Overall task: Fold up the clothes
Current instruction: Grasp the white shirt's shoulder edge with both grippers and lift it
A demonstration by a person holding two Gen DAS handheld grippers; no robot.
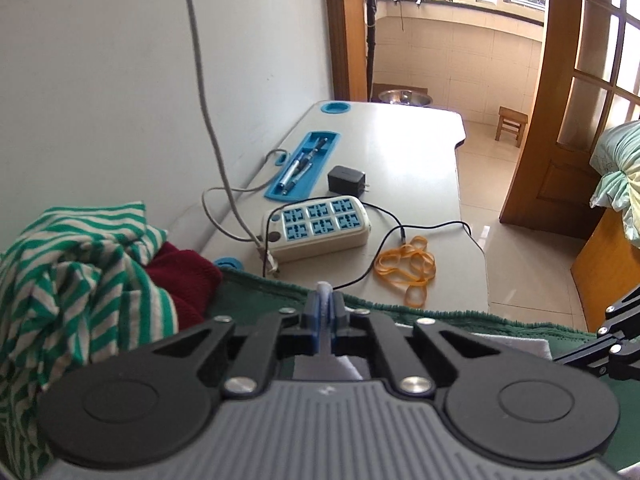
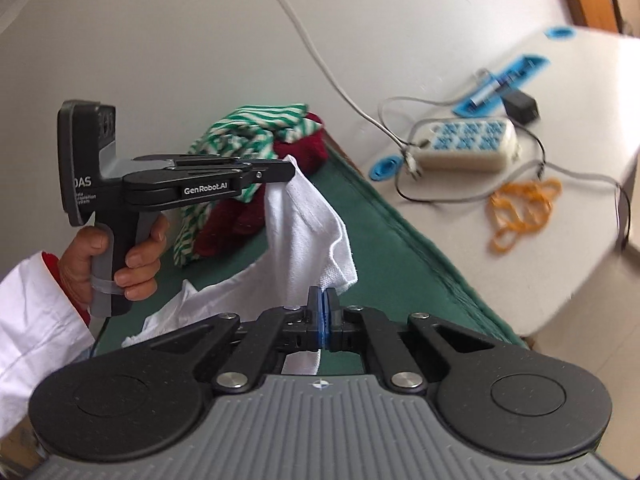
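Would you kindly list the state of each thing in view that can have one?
left gripper: shut on the white cloth
right gripper: shut on the white cloth
white cloth: lifted off the green mat, hanging between both grippers
green mat: spread flat
striped garment: crumpled, unfolded
red garment: bunched beside the striped garment
power strip: sockets empty
black charger: unplugged

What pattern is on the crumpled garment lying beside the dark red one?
Green and white stripes on the striped garment, clearest in the left wrist view.
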